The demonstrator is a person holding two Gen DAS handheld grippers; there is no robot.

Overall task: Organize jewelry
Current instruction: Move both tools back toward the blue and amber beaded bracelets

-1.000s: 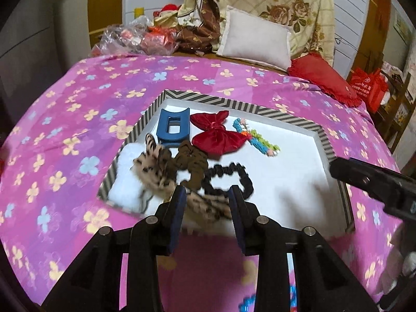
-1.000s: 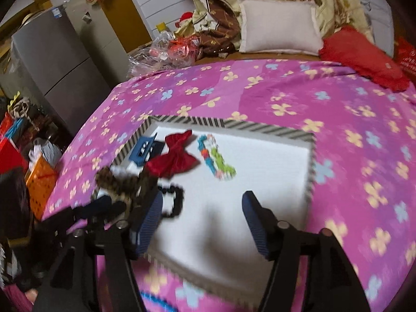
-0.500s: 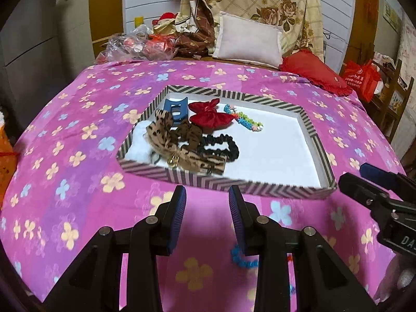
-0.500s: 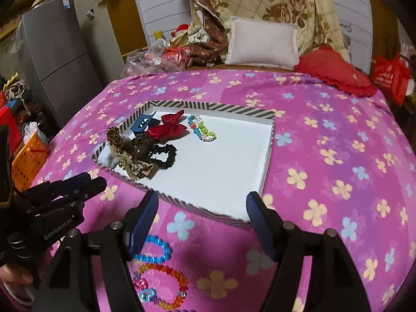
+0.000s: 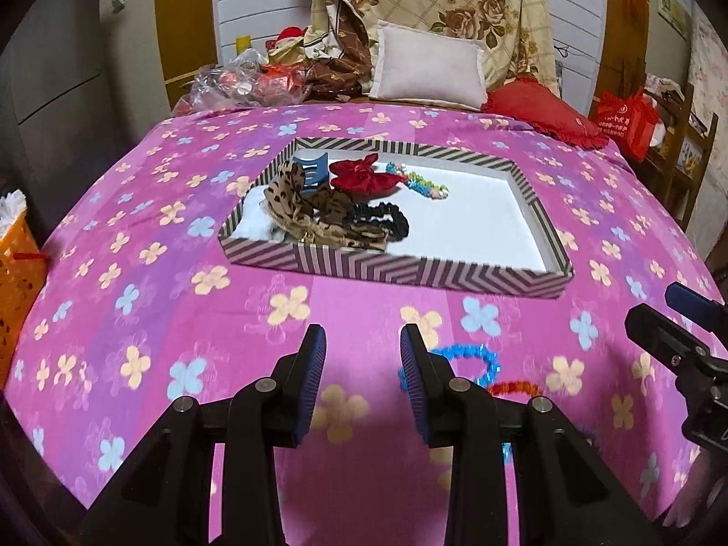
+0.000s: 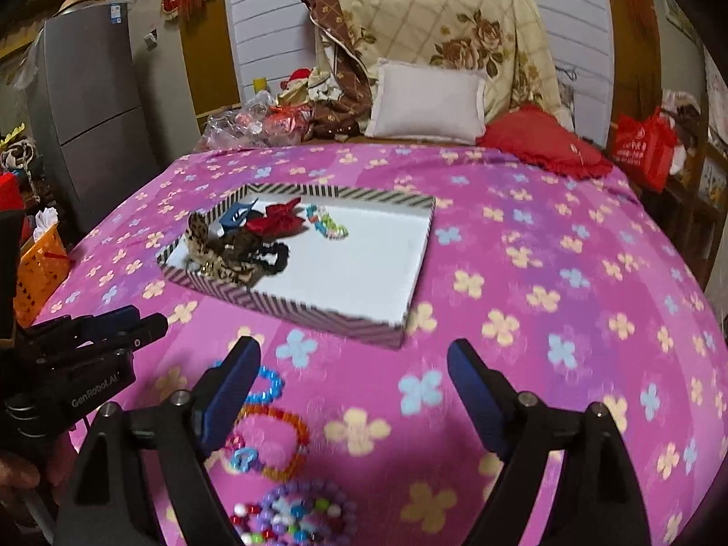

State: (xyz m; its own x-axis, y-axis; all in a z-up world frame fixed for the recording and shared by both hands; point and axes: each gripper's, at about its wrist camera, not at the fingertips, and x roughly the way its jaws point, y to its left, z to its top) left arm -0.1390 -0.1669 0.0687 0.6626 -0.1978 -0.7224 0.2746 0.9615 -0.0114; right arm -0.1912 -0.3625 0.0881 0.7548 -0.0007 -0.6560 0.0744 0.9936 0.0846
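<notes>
A striped tray point(image 5: 391, 270) point(image 6: 291, 307) with a white floor sits on the pink flowered bedspread. It holds a leopard scrunchie point(image 5: 300, 207), a black scrunchie point(image 5: 386, 218), a blue claw clip point(image 5: 311, 173), a red bow point(image 5: 364, 177) and a bead bracelet point(image 5: 421, 184). On the cloth in front lie a blue bead bracelet point(image 5: 473, 357) point(image 6: 268, 384), an orange-red one point(image 6: 282, 437) and a purple one point(image 6: 309, 509). My left gripper point(image 5: 363, 364) is open and empty, left of the blue bracelet. My right gripper point(image 6: 355, 391) is wide open and empty above the loose bracelets.
Pillows point(image 5: 427, 68) and a red cushion point(image 5: 541, 109) lie at the head of the bed, with plastic bags point(image 5: 236, 86) at the far left. An orange basket point(image 6: 41, 264) and a grey fridge point(image 6: 86, 113) stand left of the bed. A red bag point(image 6: 641, 145) stands at right.
Both grippers have pulled back from over the tray toward the near edge of the bed. The leopard scrunchie now lies in the tray. Loose bracelets have come into view.
</notes>
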